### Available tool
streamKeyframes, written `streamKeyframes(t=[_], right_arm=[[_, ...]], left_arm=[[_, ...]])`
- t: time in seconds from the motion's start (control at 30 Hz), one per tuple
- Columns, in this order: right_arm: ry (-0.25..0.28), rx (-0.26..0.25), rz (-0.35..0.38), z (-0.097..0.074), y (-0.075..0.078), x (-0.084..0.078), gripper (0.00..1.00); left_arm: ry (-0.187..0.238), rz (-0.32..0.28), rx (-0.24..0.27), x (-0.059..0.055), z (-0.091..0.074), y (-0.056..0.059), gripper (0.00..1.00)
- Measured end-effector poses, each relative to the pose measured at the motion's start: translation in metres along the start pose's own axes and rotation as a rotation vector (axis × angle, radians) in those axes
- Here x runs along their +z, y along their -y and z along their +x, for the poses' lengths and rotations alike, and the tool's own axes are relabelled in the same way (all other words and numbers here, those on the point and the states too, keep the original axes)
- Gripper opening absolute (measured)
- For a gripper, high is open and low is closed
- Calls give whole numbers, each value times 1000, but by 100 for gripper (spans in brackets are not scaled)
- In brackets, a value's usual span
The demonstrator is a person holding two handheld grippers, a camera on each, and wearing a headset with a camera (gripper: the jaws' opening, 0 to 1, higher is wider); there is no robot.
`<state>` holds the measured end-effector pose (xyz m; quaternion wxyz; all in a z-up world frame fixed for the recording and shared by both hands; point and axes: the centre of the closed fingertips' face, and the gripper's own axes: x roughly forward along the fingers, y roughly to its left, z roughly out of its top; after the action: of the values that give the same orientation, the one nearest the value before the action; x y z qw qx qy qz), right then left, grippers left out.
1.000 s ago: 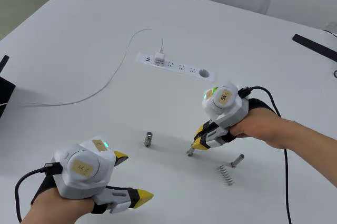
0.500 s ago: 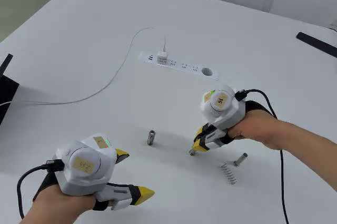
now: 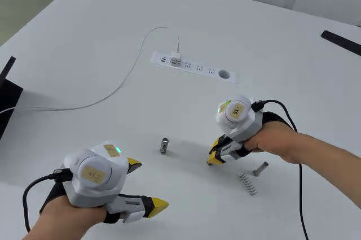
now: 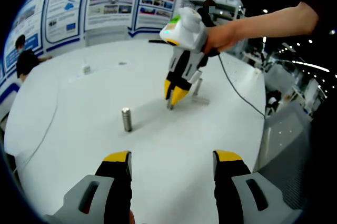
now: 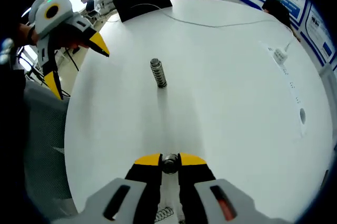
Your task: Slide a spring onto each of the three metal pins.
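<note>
Right gripper (image 3: 214,160) stays pinched on a pin (image 5: 169,164) at the desk (image 3: 113,53); left gripper (image 4: 172,156) hangs spread; the loose spring (image 3: 246,183) still waits.

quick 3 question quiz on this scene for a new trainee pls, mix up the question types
1. True or false: the left gripper is shut.
2. What does the right gripper hold? A a pin; B a screwdriver; C a cup.
3. Is the other pin, beside the loose spring, upright or lying flat?

Key: 1 false, its jaws stand apart with nothing between them. 2 A. 3 lying flat.
</note>
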<state>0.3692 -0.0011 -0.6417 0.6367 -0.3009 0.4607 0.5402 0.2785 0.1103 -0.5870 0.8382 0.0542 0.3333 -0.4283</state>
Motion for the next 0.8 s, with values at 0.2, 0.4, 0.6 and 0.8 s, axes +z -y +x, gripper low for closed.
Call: streamKeyframes(t=[0.2, 0.4, 0.6, 0.8], right_arm=[[1, -2, 4, 2, -2, 0, 15], [18, -9, 22, -5, -3, -1, 23], [47, -32, 54, -17, -6, -5, 29], [96, -63, 112, -32, -9, -8, 34]], left_arm=[[-1, 2, 1, 0, 0, 1, 64], [-1, 3, 1, 0, -2, 2, 64], [-3, 12, -6, 0, -2, 7, 64], [7, 19, -7, 6, -3, 9, 64]])
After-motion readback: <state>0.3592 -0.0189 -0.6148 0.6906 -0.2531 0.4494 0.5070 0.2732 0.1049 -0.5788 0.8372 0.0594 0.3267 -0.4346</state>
